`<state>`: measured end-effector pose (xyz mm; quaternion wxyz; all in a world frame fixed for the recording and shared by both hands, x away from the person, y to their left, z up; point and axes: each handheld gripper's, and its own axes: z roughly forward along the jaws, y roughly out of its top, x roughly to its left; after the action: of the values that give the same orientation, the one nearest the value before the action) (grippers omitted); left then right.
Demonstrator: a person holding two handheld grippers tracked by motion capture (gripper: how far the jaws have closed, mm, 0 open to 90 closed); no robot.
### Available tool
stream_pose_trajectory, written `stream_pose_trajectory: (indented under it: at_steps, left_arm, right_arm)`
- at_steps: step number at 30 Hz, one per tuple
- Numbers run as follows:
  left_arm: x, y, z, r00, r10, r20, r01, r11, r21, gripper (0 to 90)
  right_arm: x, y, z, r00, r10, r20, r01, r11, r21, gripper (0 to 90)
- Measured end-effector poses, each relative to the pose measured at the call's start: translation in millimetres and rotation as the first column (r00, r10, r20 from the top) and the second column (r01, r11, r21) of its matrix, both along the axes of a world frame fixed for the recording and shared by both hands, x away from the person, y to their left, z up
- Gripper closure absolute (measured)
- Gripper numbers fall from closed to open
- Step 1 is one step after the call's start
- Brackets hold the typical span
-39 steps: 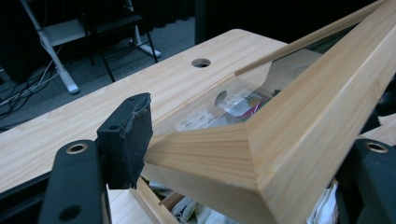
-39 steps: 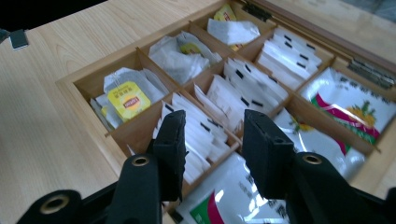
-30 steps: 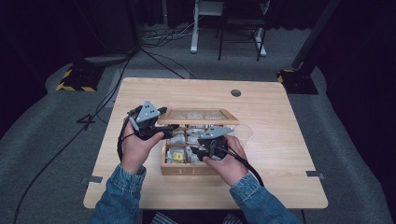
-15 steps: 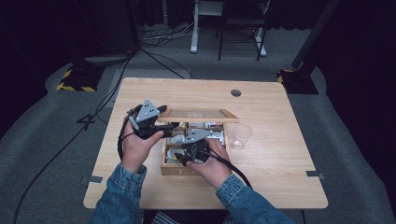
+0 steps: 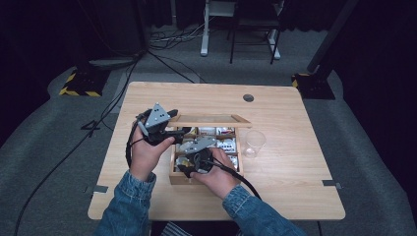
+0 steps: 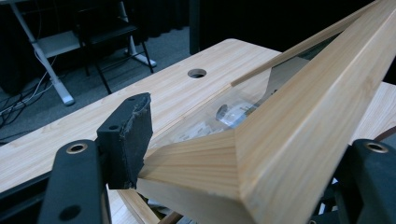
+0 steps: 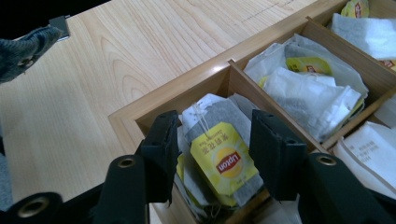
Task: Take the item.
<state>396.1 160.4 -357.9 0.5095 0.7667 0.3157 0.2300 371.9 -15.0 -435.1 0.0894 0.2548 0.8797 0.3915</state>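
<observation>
Holding the glazed lid (image 5: 209, 119) of the wooden tea box (image 5: 204, 179) up by its left front corner, the left hand-held gripper (image 5: 183, 131) has its jaws closed on the wooden frame, one pad (image 6: 127, 140) pressed flat against the corner in the left gripper view; the lid's long axis runs parallel to the table's (image 5: 290, 191) far edge, and it stands tilted open above the box's back wall. Further right, near the middle of the table toward its near edge, the right hand-held gripper (image 5: 185, 165) is lowered over the box's near-left compartment with its jaws partly apart, having just been opening; a yellow-tagged tea bag (image 7: 219, 156) lies between the pads (image 7: 161, 149) but they do not press on it. The step in hand looks like picking a bag: next the jaws would need to sink a little and close on the bag or its tag. The bag lies slanted in its compartment, long axis running from the near wall toward the divider, string end pointing away from the gripper. A clear plastic cup (image 5: 254, 143) stands just beside the box's right side.
</observation>
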Motion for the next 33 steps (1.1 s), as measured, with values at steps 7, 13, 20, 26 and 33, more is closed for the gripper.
stream_pose_trajectory:
  at_steps: [7, 13, 20, 26, 33]
  left_arm:
    - [0.0, 0.3, -0.4, 1.0, -0.002, -0.001, 0.002, 1.0, -0.001, 30.4]
    - [-0.1, 0.2, -0.4, 1.0, -0.001, 0.002, 0.001, 1.0, 0.001, 30.5]
    - [-0.2, 0.2, -0.2, 1.0, -0.001, 0.002, 0.001, 1.0, 0.003, 30.4]
    - [-0.3, 0.2, -0.3, 1.0, -0.002, 0.001, 0.002, 1.0, 0.004, 30.5]
    - [-0.4, 0.1, -0.3, 1.0, -0.002, 0.001, 0.002, 1.0, 0.004, 30.4]
  right_arm:
    - [1.3, 6.6, -4.2, 0.9997, 0.006, 0.025, -0.006, 1.0, -0.003, 50.6]
    - [1.3, 8.6, -5.5, 0.9988, 0.009, 0.049, -0.008, 1.0, -0.025, 55.9]
    - [1.5, 6.2, -1.9, 0.9988, 0.011, 0.049, -0.01, 1.0, -0.026, 70.2]
    - [1.9, 3.8, 1.0, 0.9985, 0.012, 0.054, -0.011, 0.999, -0.031, 76.9]
    - [2.0, -1.3, 5.4, 0.9984, 0.001, 0.057, 0.0, 1.0, -0.018, 82.2]
